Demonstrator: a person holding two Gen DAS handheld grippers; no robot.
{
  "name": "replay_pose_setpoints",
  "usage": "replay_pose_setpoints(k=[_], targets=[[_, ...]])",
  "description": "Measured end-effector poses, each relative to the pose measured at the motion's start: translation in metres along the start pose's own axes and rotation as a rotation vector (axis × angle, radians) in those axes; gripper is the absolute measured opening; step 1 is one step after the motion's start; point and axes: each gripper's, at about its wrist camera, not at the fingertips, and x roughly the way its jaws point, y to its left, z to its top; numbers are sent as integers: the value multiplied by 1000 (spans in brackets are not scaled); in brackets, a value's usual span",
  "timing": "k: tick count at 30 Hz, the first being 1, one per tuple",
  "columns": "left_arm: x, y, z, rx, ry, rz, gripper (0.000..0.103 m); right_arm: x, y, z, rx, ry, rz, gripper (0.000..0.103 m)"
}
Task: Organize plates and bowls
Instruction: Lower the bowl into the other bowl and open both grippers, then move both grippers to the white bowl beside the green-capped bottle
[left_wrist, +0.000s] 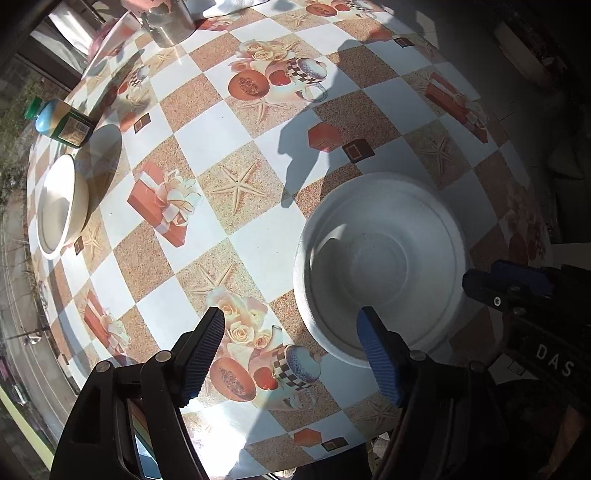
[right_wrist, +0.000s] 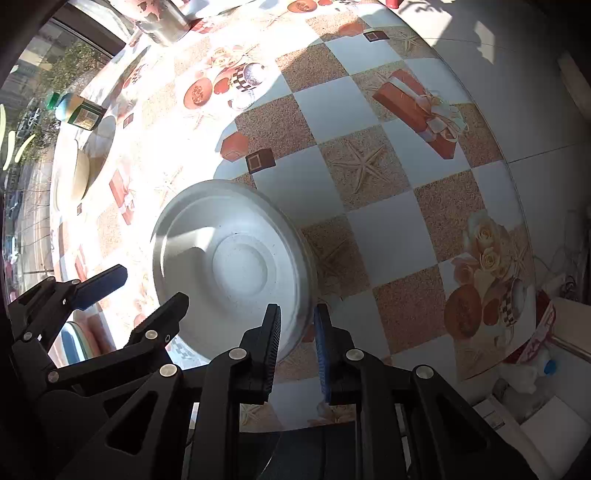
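R gripper (right_wrist: 297, 343) pinches white bowl (right_wrist: 232, 262) rim at frame centre to carry it; L gripper (left_wrist: 291, 354) open, empty; cream bowl (left_wrist: 61, 206) far left, prob stack target.

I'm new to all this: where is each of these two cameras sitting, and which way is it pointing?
Left wrist view: sits on the left gripper, looking down past its open fingers at the patterned table; the right gripper shows at the right edge.
Right wrist view: sits on the right gripper, looking down; its fingers pinch the rim of the white bowl, and the left gripper shows at left.
Shared: the white bowl, the cream bowl, the green-capped bottle and the metal cup.
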Motion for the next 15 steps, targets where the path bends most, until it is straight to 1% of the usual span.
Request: replay_pose_setpoints(k=[1,2,4,5,9,15], targets=[[2,6,-2,-18,6,-1,78,2,-4,-1,20,10,4,20],[4,13,-6,-41,16,-3,78,4,-8,-1,37,21,3,24],[9,25,-13,-87,33,-12,79,6,-12,-4,63,19,10,73],[11,31,-16,-111,45,-15,79,5,-13,-6,68,9,18,74],[19,47,-28,-167,73,-27,79,7,-12,-7,74,23,-5,74],[16,66,-34,-211,55,-33,79,-3,0,2,52,-13,-42,74]])
